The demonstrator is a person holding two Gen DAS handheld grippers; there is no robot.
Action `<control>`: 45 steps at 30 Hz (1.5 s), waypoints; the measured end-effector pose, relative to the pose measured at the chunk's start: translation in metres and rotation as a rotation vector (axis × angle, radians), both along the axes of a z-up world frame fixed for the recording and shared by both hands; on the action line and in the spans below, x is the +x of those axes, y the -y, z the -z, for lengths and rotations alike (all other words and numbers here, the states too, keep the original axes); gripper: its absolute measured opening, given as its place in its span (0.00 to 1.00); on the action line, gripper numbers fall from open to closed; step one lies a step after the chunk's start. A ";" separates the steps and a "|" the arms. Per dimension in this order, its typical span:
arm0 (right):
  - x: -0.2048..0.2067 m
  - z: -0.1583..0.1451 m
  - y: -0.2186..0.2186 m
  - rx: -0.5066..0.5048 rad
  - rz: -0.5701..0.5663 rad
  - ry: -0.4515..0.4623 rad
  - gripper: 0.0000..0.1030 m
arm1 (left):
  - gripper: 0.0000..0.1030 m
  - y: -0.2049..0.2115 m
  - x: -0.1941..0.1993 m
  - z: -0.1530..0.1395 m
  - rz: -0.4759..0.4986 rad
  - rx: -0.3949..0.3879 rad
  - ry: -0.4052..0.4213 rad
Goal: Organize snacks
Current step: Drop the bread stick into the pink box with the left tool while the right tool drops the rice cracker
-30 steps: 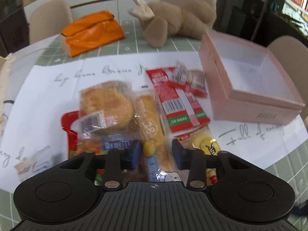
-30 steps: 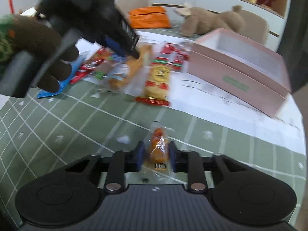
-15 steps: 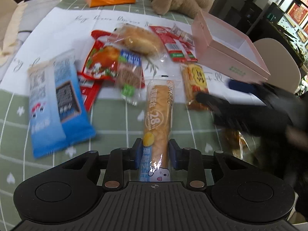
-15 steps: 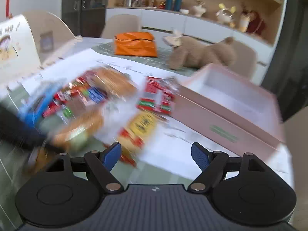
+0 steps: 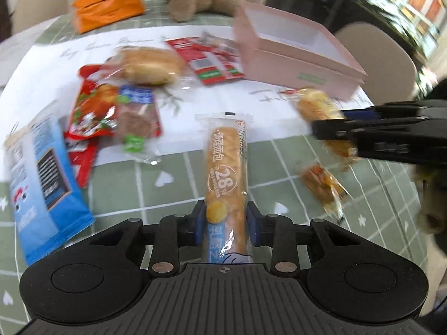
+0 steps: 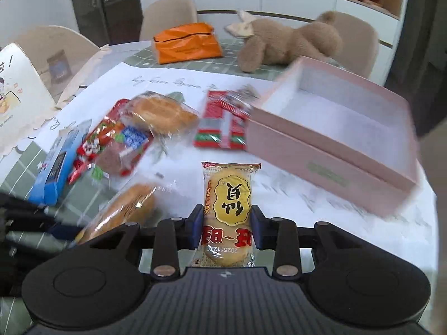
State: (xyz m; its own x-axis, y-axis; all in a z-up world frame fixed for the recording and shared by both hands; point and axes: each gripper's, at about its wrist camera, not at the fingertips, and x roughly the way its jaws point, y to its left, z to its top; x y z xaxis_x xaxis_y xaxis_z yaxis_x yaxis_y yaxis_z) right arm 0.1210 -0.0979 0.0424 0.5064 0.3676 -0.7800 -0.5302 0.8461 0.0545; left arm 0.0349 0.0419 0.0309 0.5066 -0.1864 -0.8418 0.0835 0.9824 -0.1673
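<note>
Snacks are now in both my grippers. My left gripper (image 5: 225,220) is clamped on the long bread stick packet (image 5: 226,167), which a second ago lay in the pile. My right gripper (image 6: 225,227), jaws just closed from wide, now pinches the rice cracker packet (image 6: 229,203); its earlier small orange snack (image 5: 324,187) lies on the tablecloth (image 5: 173,195). The pink box (image 6: 329,139) stands empty and blurred, its far corner cut off.
</note>
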 end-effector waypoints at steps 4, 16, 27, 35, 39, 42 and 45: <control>-0.024 -0.015 0.041 -0.006 0.063 0.014 0.33 | 0.31 0.014 0.003 -0.010 0.054 -0.040 0.030; -0.015 -0.112 0.112 0.144 0.205 0.254 0.33 | 0.31 0.028 0.090 -0.184 0.160 -0.226 0.469; 0.146 -0.107 0.092 0.130 0.275 0.125 0.48 | 0.33 -0.031 0.249 -0.103 -0.005 -0.250 0.196; 0.121 -0.038 0.078 0.075 0.164 0.053 0.49 | 0.33 -0.015 0.295 -0.011 0.049 -0.035 0.110; 0.101 -0.019 0.053 -0.008 0.087 0.114 0.53 | 0.21 0.000 0.296 0.011 0.166 0.049 0.101; 0.103 -0.017 0.049 0.063 0.107 0.126 0.53 | 0.21 0.000 0.270 0.010 0.263 0.090 0.110; 0.109 -0.015 0.048 0.132 0.123 0.095 0.53 | 0.21 -0.010 0.242 0.008 0.279 0.093 0.094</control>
